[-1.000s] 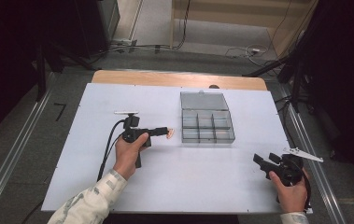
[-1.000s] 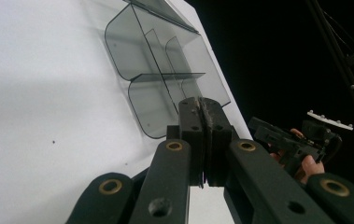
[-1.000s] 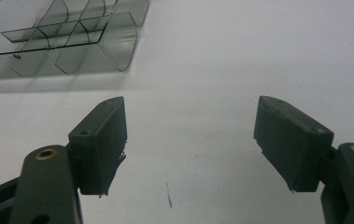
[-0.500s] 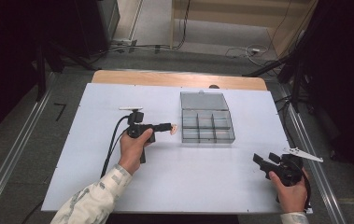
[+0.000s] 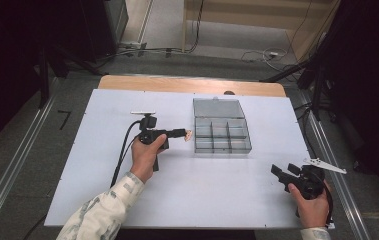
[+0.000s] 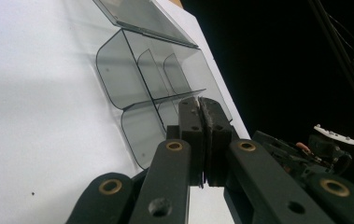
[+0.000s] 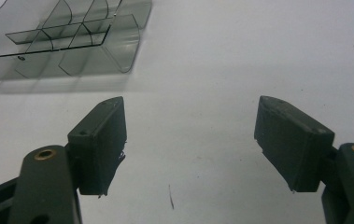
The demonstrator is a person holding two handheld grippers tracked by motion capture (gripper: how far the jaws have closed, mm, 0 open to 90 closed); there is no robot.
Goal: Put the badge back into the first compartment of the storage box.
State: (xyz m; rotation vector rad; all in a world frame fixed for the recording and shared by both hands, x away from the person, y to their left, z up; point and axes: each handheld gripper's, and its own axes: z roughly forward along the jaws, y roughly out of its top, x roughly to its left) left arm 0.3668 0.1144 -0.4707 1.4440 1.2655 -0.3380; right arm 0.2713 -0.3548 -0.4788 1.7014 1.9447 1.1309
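My fingers [image 7: 97, 144] were matte black blocks on black links pinned with brass rivets. A black cable [image 5: 122, 150] trailed from my left gripper [image 5: 187, 133]; a grey plate [image 5: 324, 165] topped the right gripper [image 5: 283, 171]. My sleeve [image 5: 102, 212] was pale, mottled.

The high view looks forward and down from the person's side, taking in the whole white tabletop [image 5: 102, 175] from well above. The left gripper view sits low and rolled sideways, close to the clear compartment box [image 6: 146, 88] near the tabletop's far edge. The right gripper view looks down from near the tabletop's near right corner. All three share that box.
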